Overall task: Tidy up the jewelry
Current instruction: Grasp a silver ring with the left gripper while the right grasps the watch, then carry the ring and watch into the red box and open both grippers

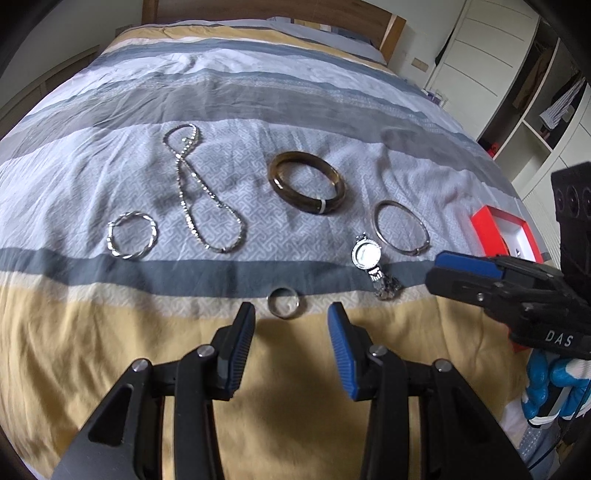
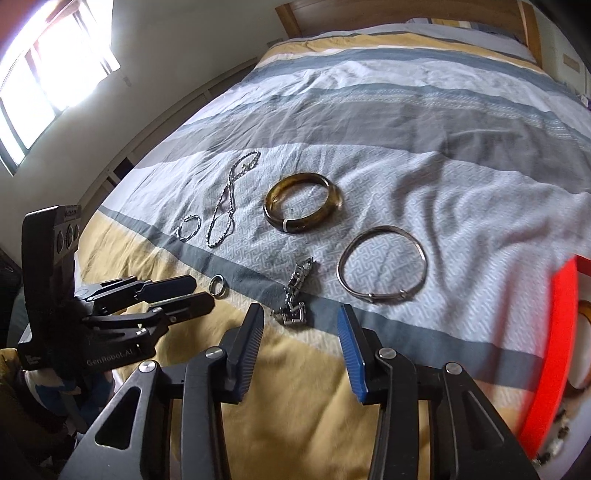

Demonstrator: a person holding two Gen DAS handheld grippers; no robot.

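Observation:
Jewelry lies on a striped bedspread (image 1: 110,332). A small silver ring (image 1: 283,307) sits just ahead of my open left gripper (image 1: 291,314), between its fingertips and untouched. A silver watch (image 2: 295,295) lies just beyond my open right gripper (image 2: 301,317), whose pads do not touch it. Farther back are a brown bangle (image 1: 291,199), a thin silver bangle (image 1: 399,249), a chain necklace (image 1: 184,184) and a twisted silver bracelet (image 1: 131,254). The right gripper (image 1: 436,271) comes in from the right beside the watch (image 1: 365,254). The left gripper (image 2: 203,293) points at the ring (image 2: 218,286).
An open red box (image 1: 495,218) sits at the bed's right edge, and in the right wrist view the red box (image 2: 554,350) holds a brown bangle. A blue-and-white gloved hand (image 1: 546,380) holds the right gripper. Wooden headboard (image 1: 258,11) at the far end, white wardrobe (image 1: 491,44) on the right.

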